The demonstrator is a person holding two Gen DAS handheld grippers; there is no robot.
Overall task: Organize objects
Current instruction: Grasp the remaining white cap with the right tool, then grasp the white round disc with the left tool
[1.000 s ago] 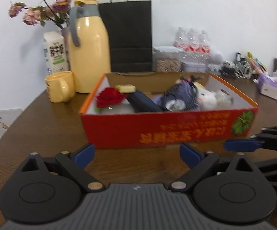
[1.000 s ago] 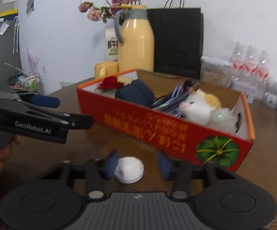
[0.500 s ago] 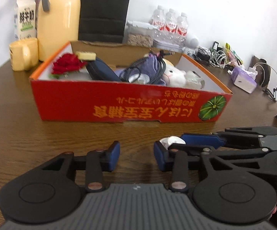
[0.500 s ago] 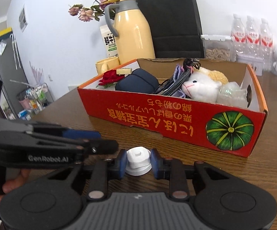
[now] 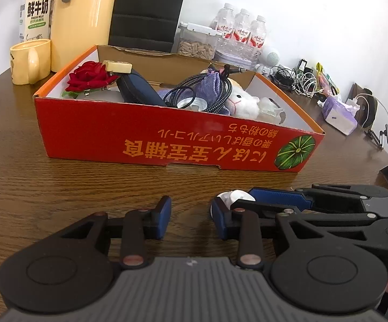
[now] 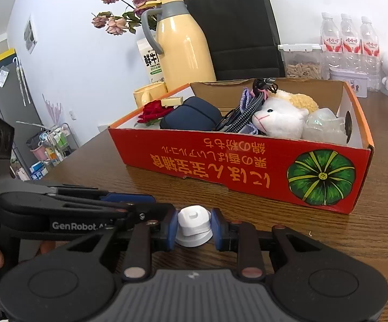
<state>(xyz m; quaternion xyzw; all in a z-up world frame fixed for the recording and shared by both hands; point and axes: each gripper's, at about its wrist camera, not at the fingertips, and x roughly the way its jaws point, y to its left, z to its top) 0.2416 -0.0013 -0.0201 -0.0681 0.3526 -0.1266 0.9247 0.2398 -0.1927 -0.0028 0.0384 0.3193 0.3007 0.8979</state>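
My right gripper [image 6: 194, 226] is shut on a small white cap-like object [image 6: 194, 225] low over the wooden table, in front of the red cardboard box [image 6: 247, 166]. The white object also shows in the left wrist view [image 5: 234, 197], between the right gripper's blue pads. My left gripper [image 5: 191, 214] is partly open and empty, just left of the right gripper. The box [image 5: 167, 139] holds a red rose [image 5: 89, 77], a navy case [image 5: 137, 90], a braided cable [image 5: 194, 91], a white plush toy [image 5: 243, 100] and a clear item.
Behind the box stand a yellow thermos [image 6: 183, 45], a yellow mug [image 5: 29, 60], a milk carton [image 5: 34, 12], a black paper bag [image 6: 237, 26], a seed container and water bottles [image 6: 349, 37]. Cables and a tissue pack [image 5: 339, 112] lie at the right.
My right gripper closed on the white object and lifted it slightly. My left gripper narrowed from wide open and moved in beside the right one.
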